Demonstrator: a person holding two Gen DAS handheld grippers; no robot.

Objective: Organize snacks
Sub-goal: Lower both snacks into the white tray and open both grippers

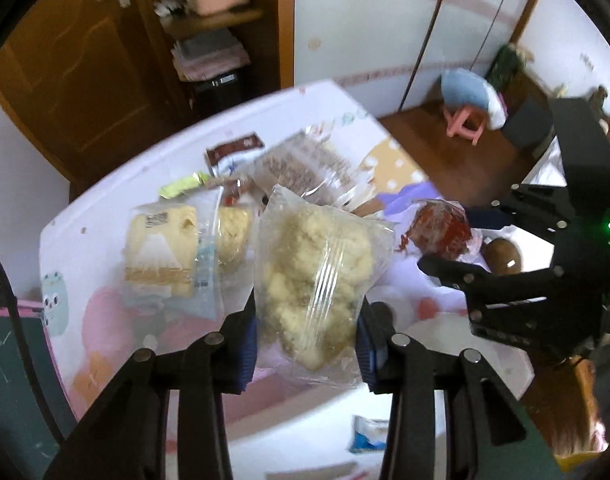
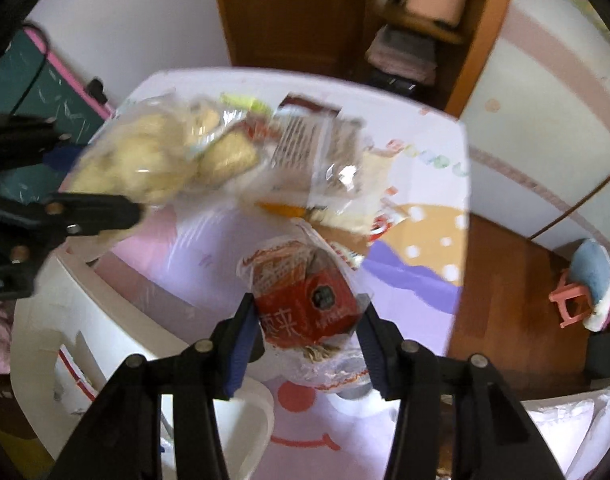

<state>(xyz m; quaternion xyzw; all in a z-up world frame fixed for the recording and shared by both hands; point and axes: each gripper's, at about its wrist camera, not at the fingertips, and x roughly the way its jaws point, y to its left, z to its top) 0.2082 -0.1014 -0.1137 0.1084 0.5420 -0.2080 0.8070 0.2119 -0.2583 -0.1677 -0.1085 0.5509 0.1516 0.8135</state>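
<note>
A: What does the left gripper [image 1: 307, 344] hold?
B: A clear bag of pale crumbly cake [image 1: 313, 280], jaws clamped on it, above the bench [image 1: 85, 216].
A: The right gripper [image 2: 309, 334]?
B: Jaws pinching a red-labelled clear packet [image 2: 305, 304], also above the bench.

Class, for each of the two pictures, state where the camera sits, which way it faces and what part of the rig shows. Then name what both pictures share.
Left wrist view: sits on the left tool, faces steeply down at the table; its fingers clamp a clear bag of pale crumbly snack; the right tool shows at right.
Right wrist view: sits on the right tool, faces down; its fingers clamp a red snack packet; the left tool shows at left.
Shared: both bags, the table, the snack pile.
</note>
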